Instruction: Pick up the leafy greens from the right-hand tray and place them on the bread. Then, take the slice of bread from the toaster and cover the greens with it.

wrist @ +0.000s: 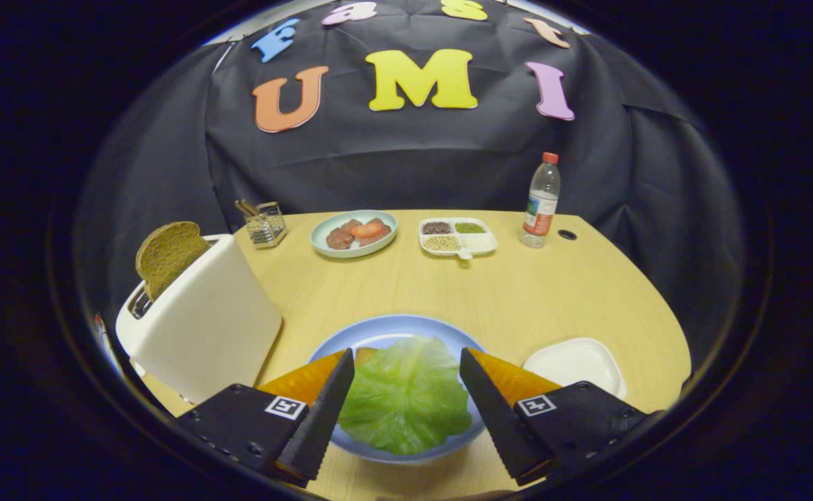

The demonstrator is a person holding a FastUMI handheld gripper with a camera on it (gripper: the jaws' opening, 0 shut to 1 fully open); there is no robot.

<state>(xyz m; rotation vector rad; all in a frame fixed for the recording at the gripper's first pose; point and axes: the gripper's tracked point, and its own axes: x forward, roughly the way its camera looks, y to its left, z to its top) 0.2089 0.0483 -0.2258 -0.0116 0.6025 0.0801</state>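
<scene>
Black cloth wall (406, 160) hangs in creased folds behind light wooden table (448, 292). Tabletop pale, grain visible, far edge straight, right side curving round. Small dark round hole (567, 234) in tabletop near far right corner. Cloth drapes down past table on both sides. Light soft and even, faint sheen on wood.

Leafy greens (406, 396) cover plated bread (364, 355); brown slice (168, 256) upright in toaster (201, 327).

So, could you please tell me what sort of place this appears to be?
Probably a staged kitchen-table booth: a toaster holding bread, a blue plate of leafy greens between the open tool's fingers, and black cloth behind the wooden table.
</scene>
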